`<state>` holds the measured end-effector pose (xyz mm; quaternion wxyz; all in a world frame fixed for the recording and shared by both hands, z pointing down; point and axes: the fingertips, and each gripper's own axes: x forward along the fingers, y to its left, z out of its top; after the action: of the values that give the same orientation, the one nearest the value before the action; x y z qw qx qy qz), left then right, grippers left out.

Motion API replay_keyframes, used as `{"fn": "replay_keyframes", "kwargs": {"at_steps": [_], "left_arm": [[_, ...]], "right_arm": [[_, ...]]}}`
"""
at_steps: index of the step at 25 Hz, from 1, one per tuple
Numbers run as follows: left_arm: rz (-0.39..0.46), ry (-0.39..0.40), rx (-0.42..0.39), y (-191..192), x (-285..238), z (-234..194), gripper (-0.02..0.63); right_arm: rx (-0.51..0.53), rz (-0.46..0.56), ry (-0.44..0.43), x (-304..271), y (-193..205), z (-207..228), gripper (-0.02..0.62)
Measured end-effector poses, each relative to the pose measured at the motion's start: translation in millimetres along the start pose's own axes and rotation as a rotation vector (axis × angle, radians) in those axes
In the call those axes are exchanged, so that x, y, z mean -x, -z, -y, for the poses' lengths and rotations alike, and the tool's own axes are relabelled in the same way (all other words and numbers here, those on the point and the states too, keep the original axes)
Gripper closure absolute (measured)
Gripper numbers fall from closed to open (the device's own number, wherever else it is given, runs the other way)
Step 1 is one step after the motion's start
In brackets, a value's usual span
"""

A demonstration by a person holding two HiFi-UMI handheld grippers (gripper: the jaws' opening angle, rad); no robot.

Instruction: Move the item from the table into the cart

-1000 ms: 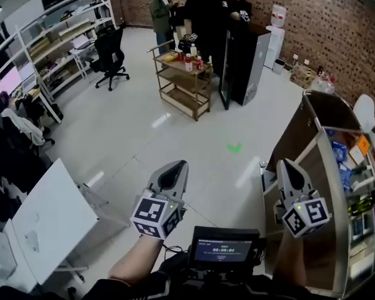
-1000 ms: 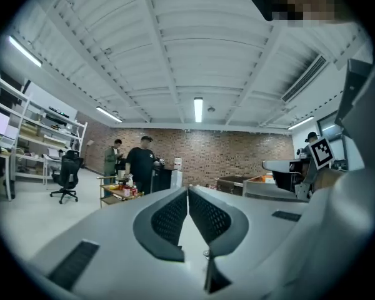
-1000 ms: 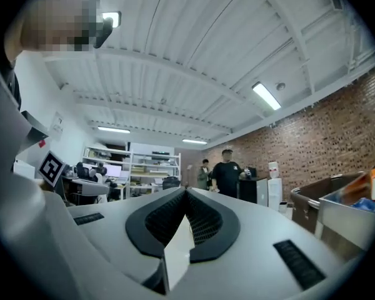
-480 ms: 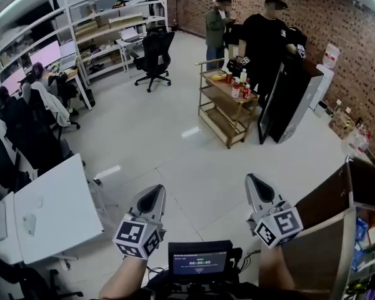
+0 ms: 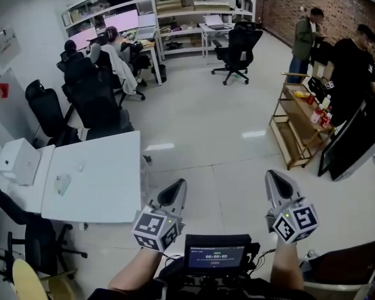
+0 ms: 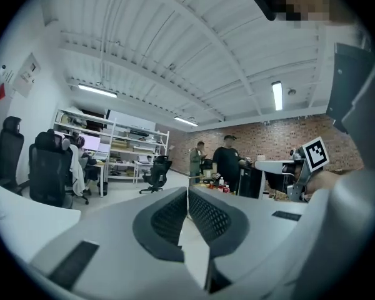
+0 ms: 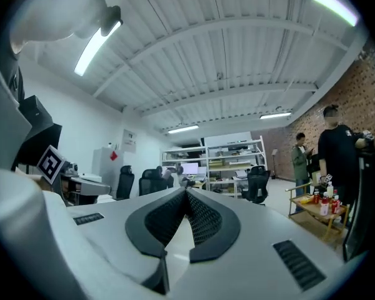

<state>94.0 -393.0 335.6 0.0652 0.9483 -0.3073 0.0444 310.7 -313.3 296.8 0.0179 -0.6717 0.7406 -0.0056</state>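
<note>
White table (image 5: 106, 186) holds a small flat item (image 5: 61, 184) (too tiny to name), likely light and pinchable edgewise; left gripper (image 5: 177, 186) and right gripper (image 5: 274, 177) are closed, empty.

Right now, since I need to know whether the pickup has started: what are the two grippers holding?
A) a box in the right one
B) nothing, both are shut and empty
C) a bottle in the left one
B: the left gripper and the right gripper each show jaws together with nothing between them.
</note>
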Motion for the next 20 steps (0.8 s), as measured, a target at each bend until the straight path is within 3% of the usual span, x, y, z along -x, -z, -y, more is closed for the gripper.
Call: {"fn": "replay_keyframes", "kwargs": {"at_steps": [3,9,16,20], "left_arm": [[0.005,-0.068,-0.002,-6.1,2.0,-88.5,0.589],[0.019,-0.232,0.026,-15.1,9.0,-231.1,0.589],[0.031,-0.521,0.079,-9.4,18.5,-357.7,0.589],[0.045,-0.677,0.096,-9.2,49.2,-428.0,0.589]], "right_arm": [[-0.023,0.001,-0.075,-92.9,6.3,-34.3,0.586],[-0.006,-0.041,-0.309,-249.9,14.9,-116.2,0.586],[0.007,-0.082,-0.643,-405.3,43.3,-193.0,0.586],[0.015,-0.093,-0.824,-483.5,54.7,-260.2,0.586]]}}
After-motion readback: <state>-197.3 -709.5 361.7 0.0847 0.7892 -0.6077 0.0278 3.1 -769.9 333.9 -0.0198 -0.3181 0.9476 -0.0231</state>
